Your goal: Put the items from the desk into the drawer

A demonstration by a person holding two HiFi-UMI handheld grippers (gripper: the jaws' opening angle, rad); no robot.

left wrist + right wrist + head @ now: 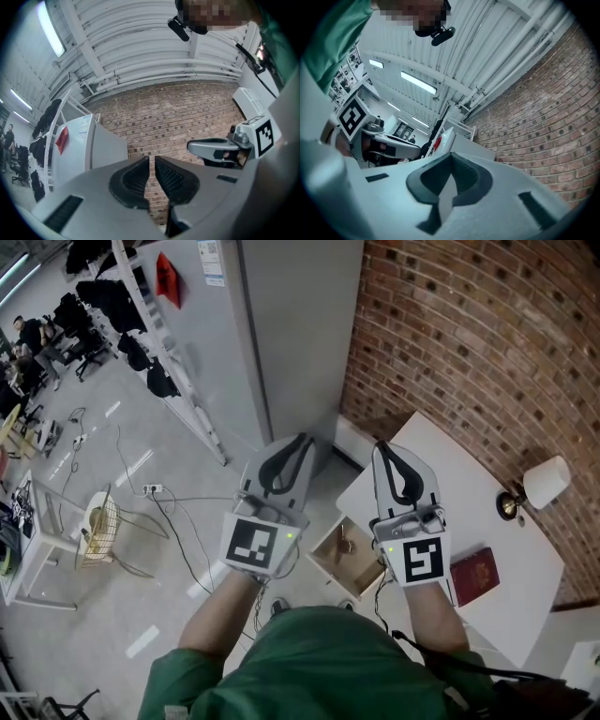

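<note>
With the left gripper (302, 441) and right gripper (387, 452) raised, both clenched on nothing, the red book (481, 575) lay on the desk (450, 474) at roughly four o'clock from the nearer right one, beside the open drawer (330, 562).

The left gripper (302, 441) and right gripper (382, 450) are grey with black pads (173, 180) and black-and-white square markers (253, 545). The desk (441, 465) is white, the book (474, 575) dark red, the drawer (363, 570) pale wood, the wall (469, 334) red-brown brick, and the shirt (309, 662) green.
</note>
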